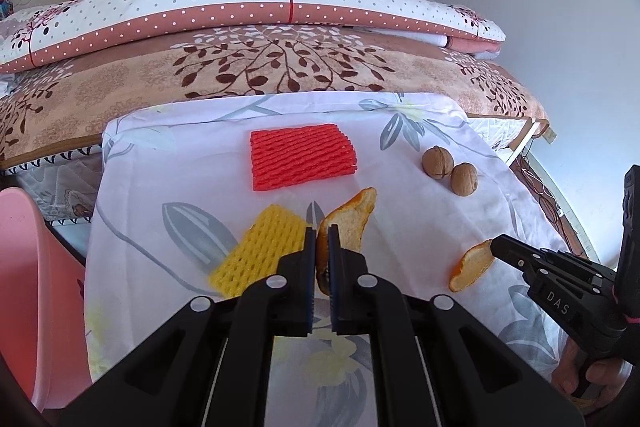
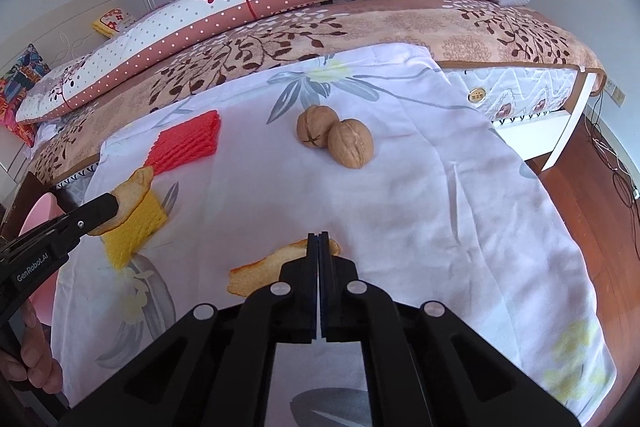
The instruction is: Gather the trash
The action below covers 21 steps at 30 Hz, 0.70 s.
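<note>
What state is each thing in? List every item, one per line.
Left gripper: shut on curled orange peel strip, lifted.
Right gripper: shut on second orange peel piece.
Yellow foam fruit net: lying flat.
Red foam fruit net: lying flat.
Two brown walnuts: whole, touching.

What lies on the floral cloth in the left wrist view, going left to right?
Yellow foam net → orange peel clamped in the left gripper → two walnuts → second orange peel at the right gripper. The red foam net lies farther back, so its place is unclear.
</note>
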Motion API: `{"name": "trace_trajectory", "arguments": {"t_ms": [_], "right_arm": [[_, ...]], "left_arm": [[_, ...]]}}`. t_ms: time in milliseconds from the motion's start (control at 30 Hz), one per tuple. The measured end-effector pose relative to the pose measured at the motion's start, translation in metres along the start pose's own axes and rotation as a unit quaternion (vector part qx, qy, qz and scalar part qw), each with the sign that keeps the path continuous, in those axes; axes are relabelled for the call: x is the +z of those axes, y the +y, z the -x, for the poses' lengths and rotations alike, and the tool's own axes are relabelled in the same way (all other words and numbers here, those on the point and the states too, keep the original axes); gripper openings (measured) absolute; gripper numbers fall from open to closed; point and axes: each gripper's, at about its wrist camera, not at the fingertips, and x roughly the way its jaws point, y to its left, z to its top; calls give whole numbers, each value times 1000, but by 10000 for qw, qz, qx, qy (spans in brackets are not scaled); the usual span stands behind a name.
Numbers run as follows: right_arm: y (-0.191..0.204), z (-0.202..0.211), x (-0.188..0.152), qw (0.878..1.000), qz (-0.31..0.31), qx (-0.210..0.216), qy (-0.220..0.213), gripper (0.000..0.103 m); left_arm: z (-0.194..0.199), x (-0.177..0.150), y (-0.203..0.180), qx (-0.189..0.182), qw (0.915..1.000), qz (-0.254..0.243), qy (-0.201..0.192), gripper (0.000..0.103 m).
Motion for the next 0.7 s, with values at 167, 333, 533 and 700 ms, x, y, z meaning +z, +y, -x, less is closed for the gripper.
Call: {"name": "trace_trajectory", "arguments": {"t_ms": [167, 333, 533, 700], "right_arm": [[-14, 6, 1, 9996, -165, 213, 45, 3], [-21, 6, 0, 9993, -250, 281, 71, 33], [-25, -5, -3, 9995, -171, -34, 247, 53], [-31, -15, -8, 9985, -318, 85, 439, 46]], "left_arm": [[9, -2, 4, -50, 9999, 90, -67, 5], [9, -4, 6, -67, 9999, 142, -47, 5], [8, -6, 5, -76, 9998, 158, -37, 5], [6, -9, 5, -78, 9998, 160, -8, 5]]}}
